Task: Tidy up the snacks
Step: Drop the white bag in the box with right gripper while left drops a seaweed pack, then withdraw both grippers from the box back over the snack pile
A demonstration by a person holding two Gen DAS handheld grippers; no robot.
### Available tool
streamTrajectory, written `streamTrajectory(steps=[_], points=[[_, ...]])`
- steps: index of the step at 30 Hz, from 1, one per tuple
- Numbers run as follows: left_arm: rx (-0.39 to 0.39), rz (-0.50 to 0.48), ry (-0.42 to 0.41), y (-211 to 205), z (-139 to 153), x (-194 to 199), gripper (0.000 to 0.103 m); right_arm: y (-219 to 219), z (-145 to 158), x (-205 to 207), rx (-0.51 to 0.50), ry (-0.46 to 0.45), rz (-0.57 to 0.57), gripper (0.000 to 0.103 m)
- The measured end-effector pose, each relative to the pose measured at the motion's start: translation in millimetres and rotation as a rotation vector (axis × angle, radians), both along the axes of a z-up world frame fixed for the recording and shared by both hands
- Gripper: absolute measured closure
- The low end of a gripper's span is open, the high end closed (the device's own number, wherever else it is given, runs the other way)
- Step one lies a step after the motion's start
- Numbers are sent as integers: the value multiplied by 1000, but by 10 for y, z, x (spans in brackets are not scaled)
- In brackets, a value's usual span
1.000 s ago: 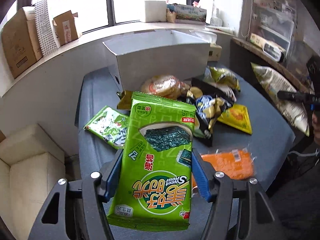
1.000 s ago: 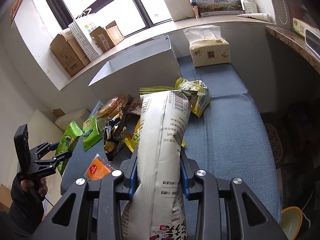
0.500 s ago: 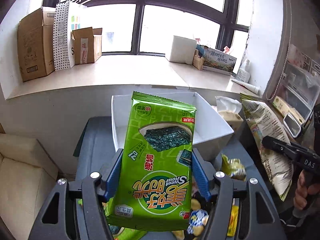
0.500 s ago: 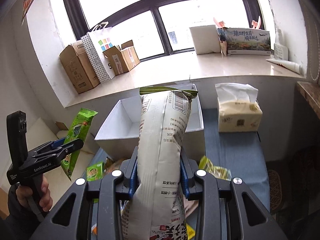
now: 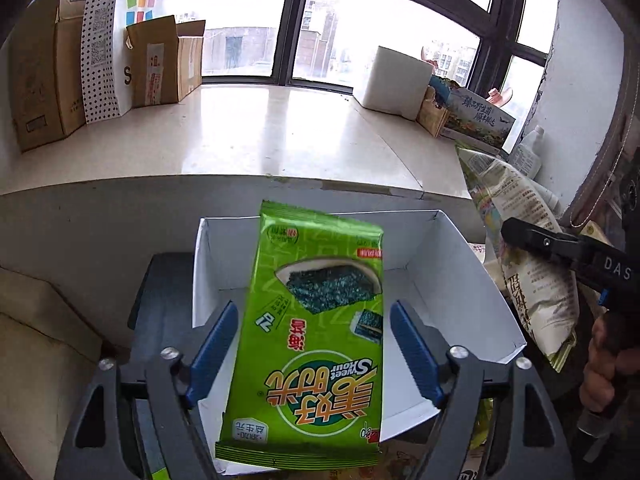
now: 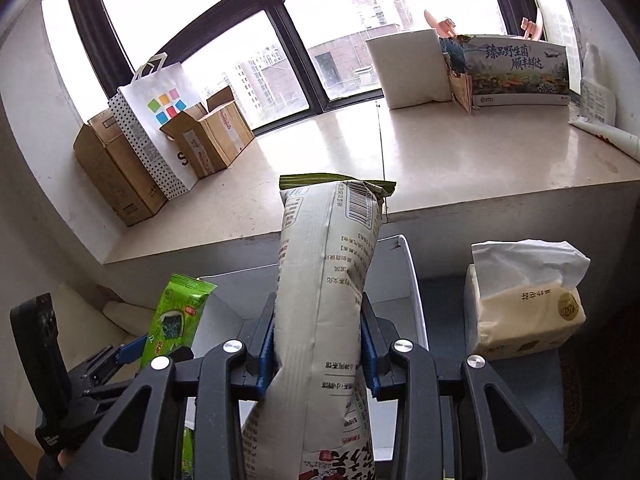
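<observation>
Green foil seaweed packet (image 5: 316,336) hangs over the open white cardboard box (image 5: 452,256), between the blue pads of the left tool (image 5: 316,354); jaws opening, gaps show on both sides, so nothing grips it. Judged light, flat, crinkly, slippery; best pinched across its flat faces. Right tool (image 6: 318,350) stands narrow, clamped on a tall pale puffed snack bag (image 6: 326,280), soft and crushable, above the box's right edge.

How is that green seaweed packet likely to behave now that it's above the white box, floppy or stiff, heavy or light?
The green seaweed packet looks thin, flat and probably light. With the left gripper opening and its pads clear of the packet, it will likely drop into the white box. Its glossy film suggests it is slippery, and it may land slanted.
</observation>
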State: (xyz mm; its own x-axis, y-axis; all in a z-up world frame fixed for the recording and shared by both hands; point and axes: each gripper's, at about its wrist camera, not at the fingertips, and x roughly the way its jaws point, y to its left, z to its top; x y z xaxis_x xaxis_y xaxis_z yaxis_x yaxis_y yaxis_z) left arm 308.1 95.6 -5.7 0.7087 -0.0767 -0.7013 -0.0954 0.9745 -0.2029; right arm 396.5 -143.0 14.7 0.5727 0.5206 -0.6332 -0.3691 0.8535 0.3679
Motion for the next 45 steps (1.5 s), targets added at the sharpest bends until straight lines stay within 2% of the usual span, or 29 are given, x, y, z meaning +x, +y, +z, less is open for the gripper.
streamTrajectory(steps=[2, 3, 4, 6, 10, 13, 17, 19, 21, 24, 26, 28, 30, 34, 39, 42, 45], points=[[-5, 19, -1, 42, -24, 36, 0, 27, -61, 99, -21, 15, -18, 51], [-4, 27, 2, 64, -39, 46, 0, 31, -80, 122, -30, 14, -25, 27], [-2, 33, 6, 75, -45, 43, 0, 22, -89, 127, -27, 14, -25, 9], [6, 28, 1, 88, -52, 21, 0, -1, -69, 101, 3, 4, -12, 7], [21, 28, -13, 83, -9, -98, 0, 1, -17, 10, -40, -18, 1, 0], [7, 7, -61, 52, 92, -253, 0, -46, 67, -137, -31, -63, 18, 0], [68, -5, -122, -82, 274, -546, 0, -128, 228, -455, -31, -155, 37, 0], [63, -59, -185, -183, 383, -790, 0, -188, 311, -700, -34, -245, 61, 0], [82, -116, -255, -319, 483, -1087, 0, -232, 352, -950, -63, -287, 78, 0], [143, -149, -267, -532, 531, -1460, 0, -361, 326, -1333, -72, -324, 99, 0], [177, -134, -236, -635, 486, -1673, 0, -462, 261, -1560, -71, -305, 101, 0], [172, -130, -188, -687, 381, -1873, 0, -580, 143, -1764, -56, -238, 124, 0], [162, -116, -170, -712, 267, -2108, 0, -714, -10, -2004, -67, -209, 101, 0], [98, -64, -139, -711, -14, -2537, 0, -993, -330, -2440, -79, -178, 42, 0], [-43, -50, -102, -749, -242, -2889, 0, -1160, -683, -2768, -41, -84, -1, 0], [-14, -70, -92, -862, -259, -2962, 0, -1147, -806, -2837, -96, -56, -22, 0], [-3, -73, -93, -897, -244, -2959, 0, -1142, -869, -2827, -90, -52, -21, 0]])
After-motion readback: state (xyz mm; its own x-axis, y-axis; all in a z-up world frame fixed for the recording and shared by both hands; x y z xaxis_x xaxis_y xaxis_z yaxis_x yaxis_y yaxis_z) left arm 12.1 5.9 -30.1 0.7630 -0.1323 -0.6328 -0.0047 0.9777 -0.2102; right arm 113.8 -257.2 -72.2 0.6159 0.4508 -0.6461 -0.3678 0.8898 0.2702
